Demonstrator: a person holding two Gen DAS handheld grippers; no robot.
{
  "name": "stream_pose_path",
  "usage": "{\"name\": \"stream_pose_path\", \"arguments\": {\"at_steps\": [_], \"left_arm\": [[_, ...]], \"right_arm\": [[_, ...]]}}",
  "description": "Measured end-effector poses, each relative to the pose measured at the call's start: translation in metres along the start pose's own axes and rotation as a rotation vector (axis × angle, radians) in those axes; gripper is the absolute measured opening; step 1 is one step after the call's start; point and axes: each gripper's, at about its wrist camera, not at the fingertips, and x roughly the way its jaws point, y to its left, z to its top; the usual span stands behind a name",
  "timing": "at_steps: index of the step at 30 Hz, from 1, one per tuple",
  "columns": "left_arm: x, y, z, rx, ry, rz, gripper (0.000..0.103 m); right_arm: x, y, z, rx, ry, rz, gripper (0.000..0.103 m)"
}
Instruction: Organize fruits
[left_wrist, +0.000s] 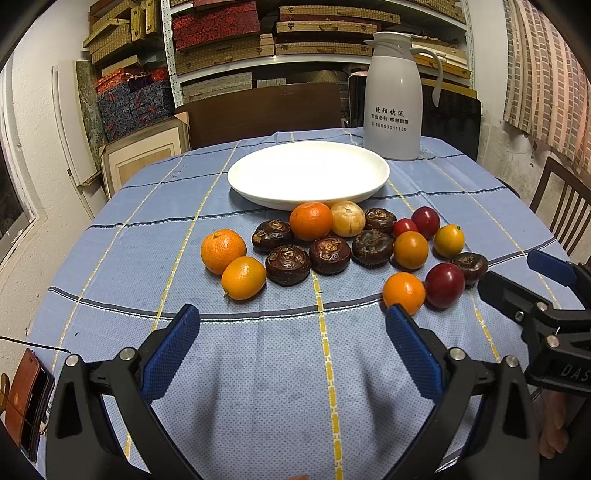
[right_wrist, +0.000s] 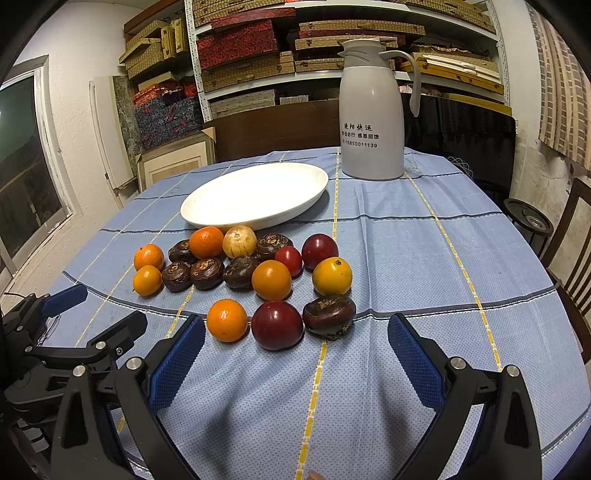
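Several fruits lie loose on the blue checked tablecloth in front of an empty white plate (left_wrist: 308, 173) (right_wrist: 255, 195): oranges (left_wrist: 223, 251) (right_wrist: 226, 319), dark brown water chestnuts (left_wrist: 288, 264) (right_wrist: 328, 314), red plums (left_wrist: 444, 285) (right_wrist: 277, 325) and a pale round fruit (left_wrist: 347, 218) (right_wrist: 239, 242). My left gripper (left_wrist: 291, 328) is open near the table's front edge, with nothing between its fingers. My right gripper (right_wrist: 295, 339) is open too, just short of the nearest orange, plum and chestnut. Each gripper shows at the edge of the other's view.
A grey thermos jug (left_wrist: 393, 99) (right_wrist: 371, 110) stands behind the plate to the right. A phone in a brown case (left_wrist: 26, 398) lies at the left table edge. Wooden chairs (left_wrist: 561, 206) stand to the right. Shelves of boxes line the back wall.
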Motion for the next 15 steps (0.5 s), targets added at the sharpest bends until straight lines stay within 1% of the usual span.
{"name": "stream_pose_path", "arguments": {"at_steps": [15], "left_arm": [[0.0006, -0.0004, -0.0004, 0.001, 0.002, 0.002, 0.099]], "right_arm": [[-0.0005, -0.0001, 0.0003, -0.001, 0.000, -0.002, 0.100]]}}
